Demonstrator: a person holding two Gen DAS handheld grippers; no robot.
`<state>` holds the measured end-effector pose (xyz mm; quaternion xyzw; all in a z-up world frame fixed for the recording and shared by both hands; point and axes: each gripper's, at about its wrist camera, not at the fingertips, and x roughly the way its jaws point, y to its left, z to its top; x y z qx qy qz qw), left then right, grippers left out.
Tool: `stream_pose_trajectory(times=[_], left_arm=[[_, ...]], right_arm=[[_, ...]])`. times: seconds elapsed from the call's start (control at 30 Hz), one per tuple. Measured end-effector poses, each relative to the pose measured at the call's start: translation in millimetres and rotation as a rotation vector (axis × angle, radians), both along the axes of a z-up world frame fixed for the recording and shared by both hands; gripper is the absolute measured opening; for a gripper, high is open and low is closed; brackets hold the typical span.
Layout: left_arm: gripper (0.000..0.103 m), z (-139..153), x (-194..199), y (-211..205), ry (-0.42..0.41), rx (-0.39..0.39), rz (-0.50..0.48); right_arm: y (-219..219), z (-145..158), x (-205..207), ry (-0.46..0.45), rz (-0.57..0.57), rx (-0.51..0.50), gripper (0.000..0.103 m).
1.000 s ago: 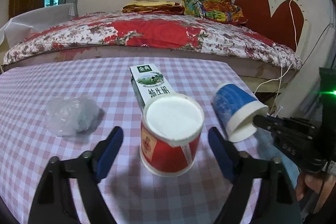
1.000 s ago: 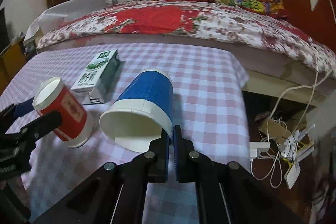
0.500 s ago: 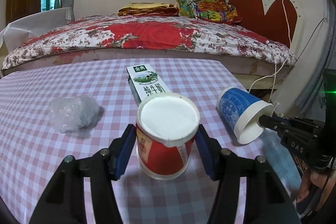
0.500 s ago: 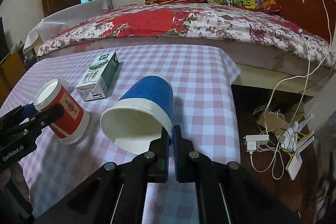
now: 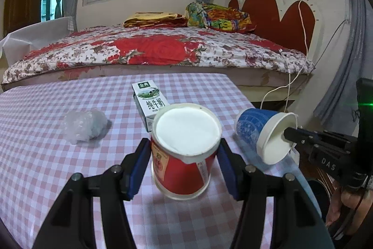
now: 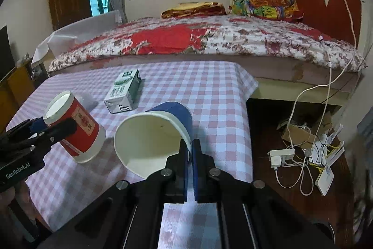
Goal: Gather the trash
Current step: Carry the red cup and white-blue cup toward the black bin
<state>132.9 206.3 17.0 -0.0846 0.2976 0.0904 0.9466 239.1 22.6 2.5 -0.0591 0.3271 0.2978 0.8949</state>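
Observation:
My left gripper is shut on a red paper cup with a white inside, held tilted just above the checked table; the cup also shows in the right wrist view. My right gripper is shut on the rim of a blue paper cup, held on its side with the mouth toward me; it also shows in the left wrist view. A milk carton lies flat behind the red cup. A crumpled clear plastic bag lies to the left.
A bed with a red flowered cover stands behind the table. Right of the table's edge, on the floor, lie a white power strip, cables and a box. A dark bin rim shows low on the right.
My left gripper has closed on the red cup and lifted it, tilted. My right gripper has raised the blue cup a little.

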Motion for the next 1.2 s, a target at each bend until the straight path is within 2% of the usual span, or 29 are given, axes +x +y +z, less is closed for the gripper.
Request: stream_pose_trajectory(times=[0.23, 0.63, 1.2], left_arm=[[0.059, 9, -16, -18, -0.013, 0.009, -0.027], [0.059, 24, -33, -64, -0.026, 0.024, -0.098], [0.059, 30, -16, -154, -0.032, 0.060, -0.290]], right_arm=[[-24, 16, -22, -0.024, -0.026, 0.025, 0.003], [-90, 39, -71, -0.068, -0.103, 0.073, 0.003], [-196, 25, -91, -0.049, -0.293, 0.077, 0.003]])
